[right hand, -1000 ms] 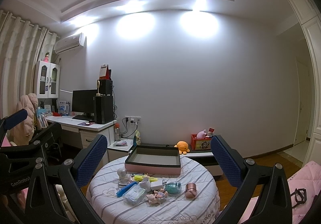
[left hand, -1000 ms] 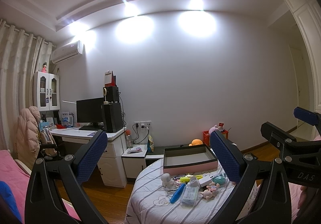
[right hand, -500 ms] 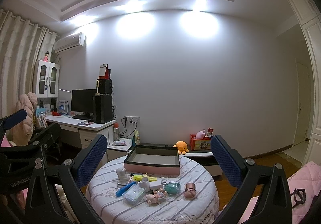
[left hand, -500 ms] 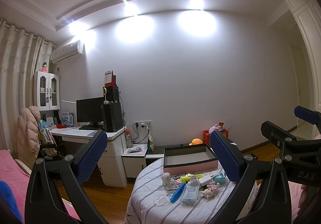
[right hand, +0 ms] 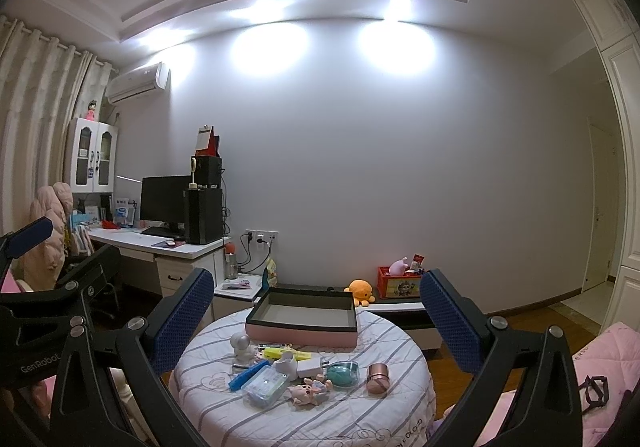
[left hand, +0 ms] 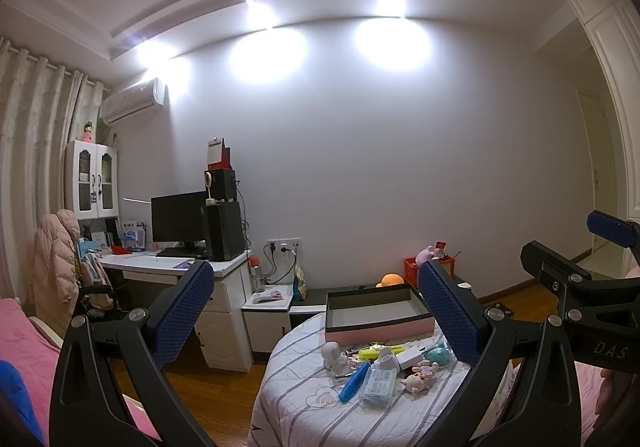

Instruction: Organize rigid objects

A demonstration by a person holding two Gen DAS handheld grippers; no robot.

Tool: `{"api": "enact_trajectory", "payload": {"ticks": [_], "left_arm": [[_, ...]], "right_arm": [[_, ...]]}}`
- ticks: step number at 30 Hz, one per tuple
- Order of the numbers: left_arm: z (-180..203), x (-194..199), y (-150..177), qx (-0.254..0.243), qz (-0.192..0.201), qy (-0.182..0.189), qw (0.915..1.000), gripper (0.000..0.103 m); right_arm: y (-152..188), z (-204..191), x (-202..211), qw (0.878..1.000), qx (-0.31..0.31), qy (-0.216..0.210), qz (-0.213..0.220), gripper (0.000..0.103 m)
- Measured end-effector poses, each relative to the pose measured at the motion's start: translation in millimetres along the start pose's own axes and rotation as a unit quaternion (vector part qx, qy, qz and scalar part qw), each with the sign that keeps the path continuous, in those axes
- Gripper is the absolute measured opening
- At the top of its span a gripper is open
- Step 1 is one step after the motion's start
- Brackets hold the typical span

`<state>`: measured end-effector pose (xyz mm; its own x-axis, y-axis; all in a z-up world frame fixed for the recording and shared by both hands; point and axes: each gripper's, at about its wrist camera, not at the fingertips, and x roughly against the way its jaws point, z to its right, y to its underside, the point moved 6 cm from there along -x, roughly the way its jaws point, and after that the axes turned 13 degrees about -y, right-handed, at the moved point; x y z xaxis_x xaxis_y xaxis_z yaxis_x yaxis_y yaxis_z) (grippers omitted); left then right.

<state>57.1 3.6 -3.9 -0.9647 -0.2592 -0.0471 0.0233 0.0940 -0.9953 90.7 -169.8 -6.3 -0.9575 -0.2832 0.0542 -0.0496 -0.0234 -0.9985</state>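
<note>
Two grippers nearest, lower frame: left gripper (left hand: 312, 311) and right gripper (right hand: 316, 315), both spread wide, empty. Beyond, at lower centre, round table (right hand: 360, 419) strewn with small rigid objects: clear case (right hand: 265, 390), pink pig figure (right hand: 307, 394), rose-gold jar (right hand: 378, 378). Farther back, on the table's far edge, pink open box (right hand: 301, 335).

Plain white wall (right hand: 360, 167) lit by ceiling spots; beyond the left tong, white desk (right hand: 160, 245), monitor (right hand: 164, 201), curtains (right hand: 36, 119); wooden floor (left hand: 208, 383).

Small items (right hand: 308, 371) before pink box (right hand: 302, 333)
</note>
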Motion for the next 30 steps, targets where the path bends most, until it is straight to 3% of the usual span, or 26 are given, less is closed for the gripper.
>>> {"api": "enact_trajectory", "payload": {"ticks": [19,24,30], "left_arm": [[19,-20,21,-0.011,-0.015,0.014,0.9997,0.103],[38,-52,57,-0.017,-0.052,0.036,0.9978,0.103],[69,-104,122,-0.047,-0.129,0.058,0.9888,0.103]], "right_arm": [[20,9,-12,1.0,-0.006,0.006,-0.018,0.103],[46,21,-38,0.999,-0.008,0.01,-0.047,0.103],[100,45,-86,0.993,-0.03,0.02,-0.109,0.103]]}}
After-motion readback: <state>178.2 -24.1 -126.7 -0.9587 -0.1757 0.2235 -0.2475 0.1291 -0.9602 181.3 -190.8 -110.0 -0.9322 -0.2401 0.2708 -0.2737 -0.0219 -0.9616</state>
